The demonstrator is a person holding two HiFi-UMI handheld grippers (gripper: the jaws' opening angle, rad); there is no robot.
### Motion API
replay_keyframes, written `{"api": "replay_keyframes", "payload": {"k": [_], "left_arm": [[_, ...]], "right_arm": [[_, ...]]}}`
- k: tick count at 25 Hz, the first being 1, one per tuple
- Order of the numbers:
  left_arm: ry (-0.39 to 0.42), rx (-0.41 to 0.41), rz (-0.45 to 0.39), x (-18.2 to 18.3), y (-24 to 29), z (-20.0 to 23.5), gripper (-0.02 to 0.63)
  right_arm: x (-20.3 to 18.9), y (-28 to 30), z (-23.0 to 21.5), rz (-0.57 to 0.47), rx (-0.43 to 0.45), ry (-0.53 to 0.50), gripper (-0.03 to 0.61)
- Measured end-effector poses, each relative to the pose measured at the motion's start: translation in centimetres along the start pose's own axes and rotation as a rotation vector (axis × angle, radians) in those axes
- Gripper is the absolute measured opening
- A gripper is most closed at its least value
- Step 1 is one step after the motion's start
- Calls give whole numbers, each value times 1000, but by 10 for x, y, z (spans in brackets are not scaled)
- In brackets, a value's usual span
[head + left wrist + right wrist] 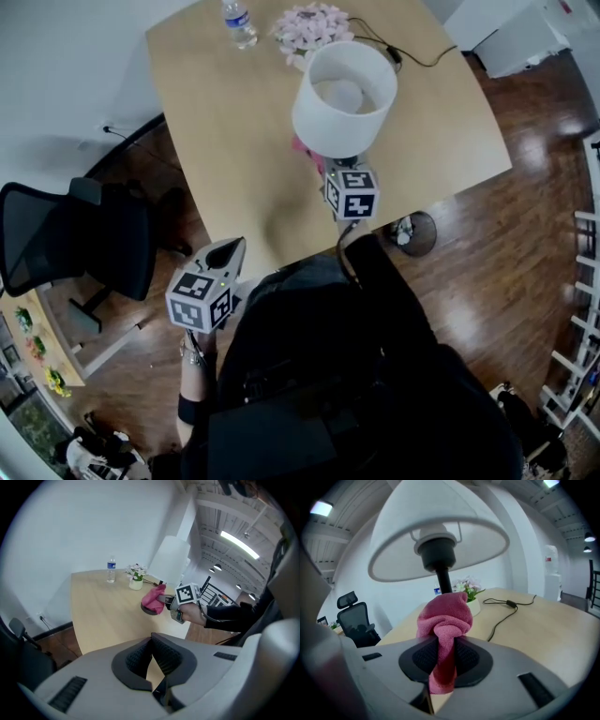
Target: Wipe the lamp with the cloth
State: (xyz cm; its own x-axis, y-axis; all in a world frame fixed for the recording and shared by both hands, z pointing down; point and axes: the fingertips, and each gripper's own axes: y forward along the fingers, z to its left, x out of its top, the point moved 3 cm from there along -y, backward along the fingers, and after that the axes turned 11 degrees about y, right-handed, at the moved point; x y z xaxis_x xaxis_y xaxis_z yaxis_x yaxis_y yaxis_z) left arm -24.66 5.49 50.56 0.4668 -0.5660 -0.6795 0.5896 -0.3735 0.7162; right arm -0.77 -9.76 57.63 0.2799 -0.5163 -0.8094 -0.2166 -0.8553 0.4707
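A lamp with a white shade (344, 97) (170, 560) (436, 527) and a black stem (443, 579) stands on the wooden table (234, 141). My right gripper (330, 169) (165, 600) (444, 656) is shut on a pink cloth (443, 620) (153, 598) (302, 148), held close under the shade beside the stem and over the dark base (148, 611). My left gripper (229, 251) (152, 658) is shut with nothing in it, off the table's near edge at the lower left.
At the table's far end stand a water bottle (240, 22) (111, 570) and a small white pot of flowers (311, 26) (136, 577) (469, 592). A black cord (408, 54) (506, 606) runs across the table. A black office chair (80, 244) (355, 620) is on the left.
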Motion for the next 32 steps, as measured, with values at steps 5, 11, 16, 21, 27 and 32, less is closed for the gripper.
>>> {"api": "replay_keyframes", "payload": {"k": [5, 11, 16, 21, 27, 32], "left_arm": [[2, -7, 53, -6, 4, 2, 2], [45, -90, 79, -9, 17, 16, 2], [93, -196, 59, -7, 25, 53, 2], [165, -350, 43, -7, 25, 100, 2], [199, -482, 53, -32, -1, 163, 2], [241, -511, 77, -47, -22, 201, 2]], "right_arm": [[-29, 16, -14, 70, -28, 63, 67], [-52, 25, -16, 171, -126, 101, 67], [-67, 23, -5, 258, -234, 113, 66], [-84, 11, 4, 309, -390, 220, 66], [-93, 3, 60, 181, -468, 342, 66], [-61, 2, 78, 42, -524, 331, 66]]}}
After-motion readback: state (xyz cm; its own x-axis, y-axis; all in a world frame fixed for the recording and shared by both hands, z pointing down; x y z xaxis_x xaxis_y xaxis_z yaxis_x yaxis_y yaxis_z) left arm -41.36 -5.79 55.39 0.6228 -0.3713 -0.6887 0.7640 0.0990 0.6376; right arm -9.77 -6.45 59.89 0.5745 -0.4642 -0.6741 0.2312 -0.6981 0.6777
